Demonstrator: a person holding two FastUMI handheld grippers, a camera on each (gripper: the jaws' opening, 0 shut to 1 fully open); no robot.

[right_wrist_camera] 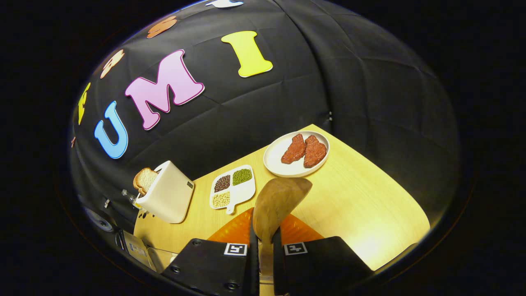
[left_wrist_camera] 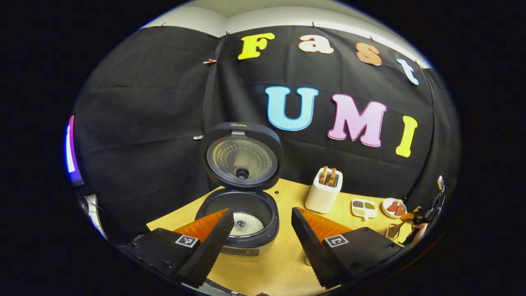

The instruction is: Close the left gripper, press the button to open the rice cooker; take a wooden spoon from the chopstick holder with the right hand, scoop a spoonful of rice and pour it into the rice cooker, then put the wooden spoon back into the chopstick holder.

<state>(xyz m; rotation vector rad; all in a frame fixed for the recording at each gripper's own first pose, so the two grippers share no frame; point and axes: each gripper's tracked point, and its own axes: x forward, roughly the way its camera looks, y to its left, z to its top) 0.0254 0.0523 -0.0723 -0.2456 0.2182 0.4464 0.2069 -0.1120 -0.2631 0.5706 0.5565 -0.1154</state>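
While rice cooker (left_wrist_camera: 240,205) gapes, right gripper (right_wrist_camera: 263,242) clamps wooden spoon (right_wrist_camera: 276,203)

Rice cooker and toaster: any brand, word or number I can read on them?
None can be read.
Rice cooker lid: small mark at its top edge, too blurred.
Rice cooker front panel: too blurred.
Toaster: small dark tag on its side, too small.

Black cloth (left_wrist_camera: 156,123) hangs in creased folds as the booth's wall, pinned below a pale upper wall (left_wrist_camera: 287,16) — a light wooden table (right_wrist_camera: 361,197) stands before it, brightly lit at its near edge
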